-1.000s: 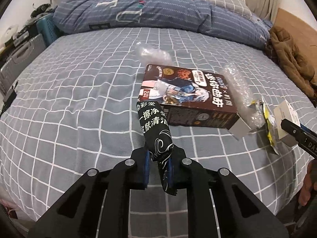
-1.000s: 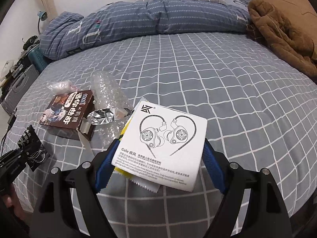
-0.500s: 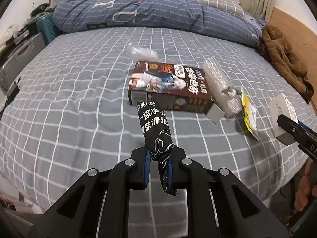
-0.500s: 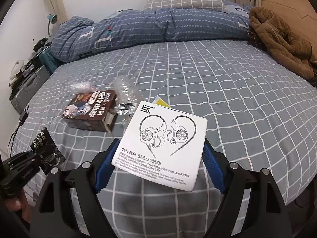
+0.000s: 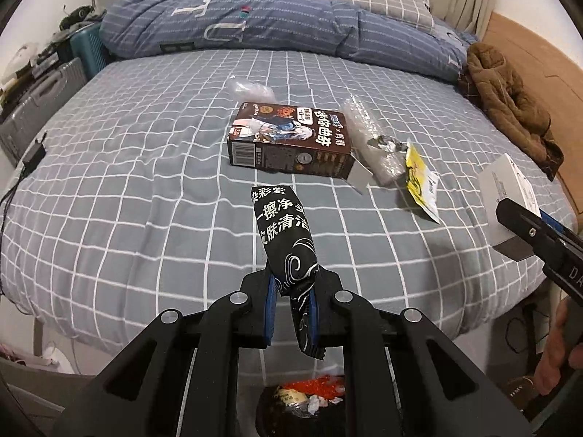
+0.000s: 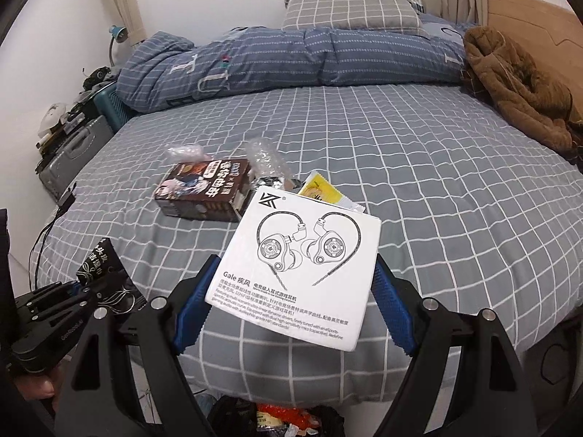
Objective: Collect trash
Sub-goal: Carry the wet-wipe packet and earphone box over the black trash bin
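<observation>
My left gripper point(image 5: 291, 287) is shut on a black wipes packet point(image 5: 282, 229) with white characters, held over the bed's near edge. My right gripper point(image 6: 291, 287) holds a white earphone box point(image 6: 298, 262) across its width between the blue pads. That box point(image 5: 506, 196) also shows at the right of the left wrist view. On the bed lie a brown snack box point(image 5: 291, 138), a clear plastic wrap point(image 5: 368, 138), a yellow packet point(image 5: 421, 178) and a small clear bag point(image 5: 249, 87). A trash bin point(image 5: 309, 404) with red and white litter sits below both grippers.
The bed point(image 5: 127, 182) has a grey checked sheet, with a blue duvet point(image 5: 273, 25) and a pillow at its head. A brown coat point(image 5: 510, 102) lies at the right. A suitcase point(image 5: 40, 98) and a charger cable point(image 5: 32, 153) are at the left.
Both grippers have pulled back from the bed and risen, each keeping its item. The litter on the bed now looks farther away, and the trash bin has come into view below.
</observation>
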